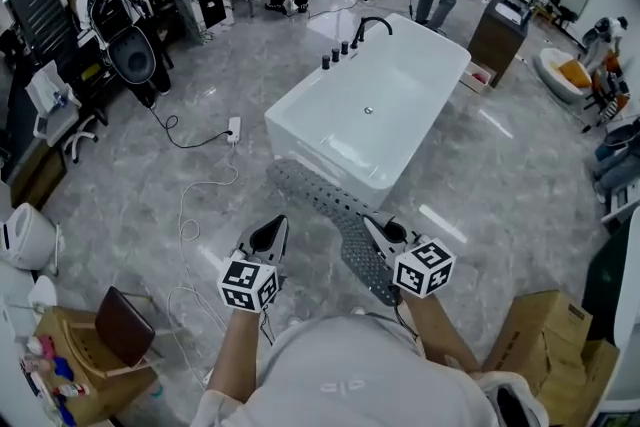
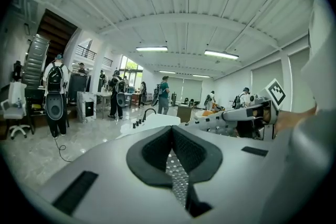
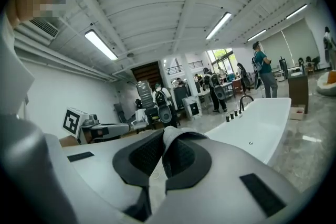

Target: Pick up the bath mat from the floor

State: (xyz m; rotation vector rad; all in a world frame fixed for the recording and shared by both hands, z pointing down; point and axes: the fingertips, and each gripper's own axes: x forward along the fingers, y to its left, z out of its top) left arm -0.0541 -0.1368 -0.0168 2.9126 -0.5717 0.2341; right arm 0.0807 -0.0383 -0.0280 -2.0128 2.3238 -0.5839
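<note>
The bath mat [image 1: 330,205] is a grey perforated sheet. It hangs off the floor in front of me, running from near the tub's corner down towards my right hand. My right gripper [image 1: 385,230] is shut on it; in the right gripper view a grey fold of the mat [image 3: 176,136] sticks up between the pads. My left gripper [image 1: 270,233] is level with the right one. In the left gripper view its jaws are closed with dotted mat [image 2: 179,178] pinched between them. How the mat reaches the left jaws is hidden in the head view.
A white bathtub [image 1: 400,105] with black taps stands just beyond the mat. A white cable and power strip [image 1: 233,128] lie on the marble floor to the left. A cardboard box [image 1: 545,335] is at my right and a wooden stool [image 1: 120,325] at my left. People stand at the back.
</note>
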